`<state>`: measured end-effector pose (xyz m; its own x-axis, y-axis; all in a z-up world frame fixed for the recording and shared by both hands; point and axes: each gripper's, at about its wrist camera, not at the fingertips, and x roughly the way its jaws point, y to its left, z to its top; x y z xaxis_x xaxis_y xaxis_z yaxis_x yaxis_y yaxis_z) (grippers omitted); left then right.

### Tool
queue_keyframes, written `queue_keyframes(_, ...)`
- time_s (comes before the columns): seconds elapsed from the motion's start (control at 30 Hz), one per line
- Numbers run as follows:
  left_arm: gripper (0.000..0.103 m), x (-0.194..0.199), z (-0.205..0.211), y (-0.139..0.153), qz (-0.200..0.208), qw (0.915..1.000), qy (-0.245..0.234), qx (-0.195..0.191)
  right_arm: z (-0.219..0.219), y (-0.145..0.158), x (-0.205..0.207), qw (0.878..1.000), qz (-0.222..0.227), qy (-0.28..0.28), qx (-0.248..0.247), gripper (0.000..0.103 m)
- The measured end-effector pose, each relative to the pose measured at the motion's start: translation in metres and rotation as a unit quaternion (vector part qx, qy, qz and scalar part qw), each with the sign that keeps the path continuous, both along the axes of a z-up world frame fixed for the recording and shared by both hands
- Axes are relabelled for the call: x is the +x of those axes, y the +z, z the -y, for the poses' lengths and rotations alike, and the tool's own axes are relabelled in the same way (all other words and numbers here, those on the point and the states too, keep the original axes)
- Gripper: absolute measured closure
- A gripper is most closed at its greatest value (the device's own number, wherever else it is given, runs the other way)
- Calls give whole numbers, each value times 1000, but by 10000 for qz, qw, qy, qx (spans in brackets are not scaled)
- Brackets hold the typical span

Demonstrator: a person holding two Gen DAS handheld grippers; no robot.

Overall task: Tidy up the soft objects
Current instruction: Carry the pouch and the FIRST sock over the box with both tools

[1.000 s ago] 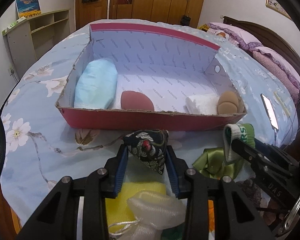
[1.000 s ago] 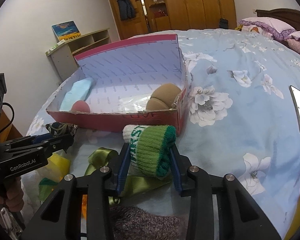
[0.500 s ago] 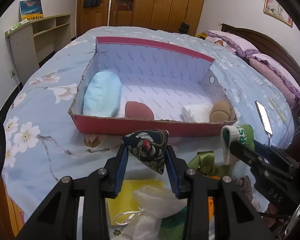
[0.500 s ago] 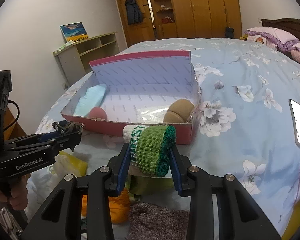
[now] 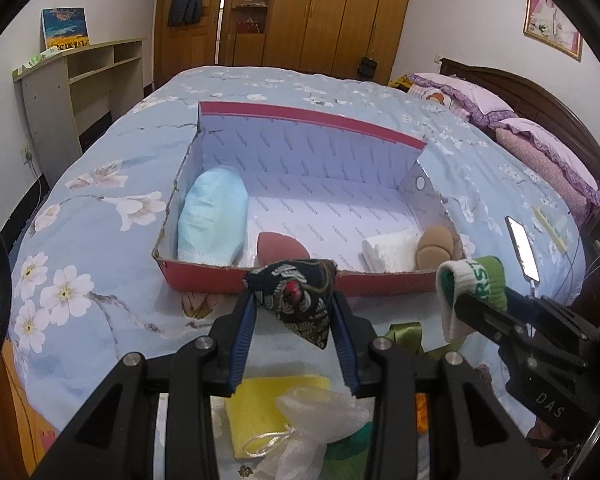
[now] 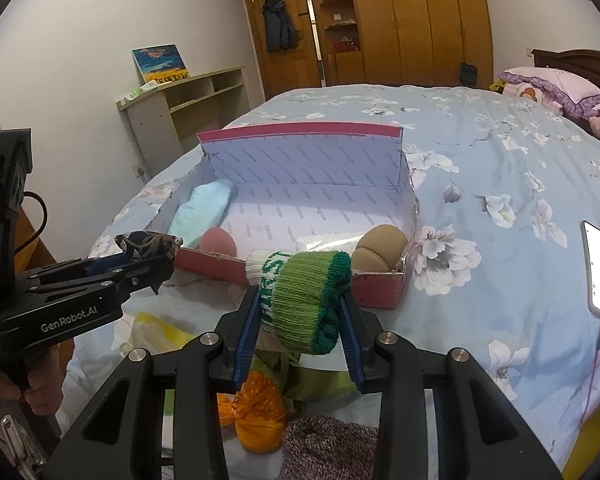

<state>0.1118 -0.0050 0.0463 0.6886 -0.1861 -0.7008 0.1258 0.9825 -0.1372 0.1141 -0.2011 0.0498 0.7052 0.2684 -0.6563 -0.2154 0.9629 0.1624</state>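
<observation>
Above the near edge of the bed (image 5: pixel 100 248), your left gripper (image 5: pixel 293 316) has its jaws clamped on a dark patterned pouch (image 5: pixel 296 300), and your right gripper (image 6: pixel 300 312) on a rolled green sock (image 6: pixel 304 296). Both look light, squashy and hard to drop. Just beyond stands the low-walled pink box (image 5: pixel 300 282), its middle floor bare between four soft items.

The box (image 5: pixel 300 284) sits on the bed (image 5: pixel 100 248). In it, a pillow (image 5: pixel 212 220) lies at the left end and a folded cloth (image 5: pixel 388 250) at the right. A phone (image 5: pixel 522 250) lies on the bed right of the box.
</observation>
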Motion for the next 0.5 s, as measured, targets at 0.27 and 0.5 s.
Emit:
queue_keyframes(0.27,64,9,2,6,44,10000,-53,46,-3,7,6,10000,31,36,-57,65)
queue_keyframes(0.5,64,22,6,13,101,9998,-114,101,-3,11,17,10000,40,50,-58,65)
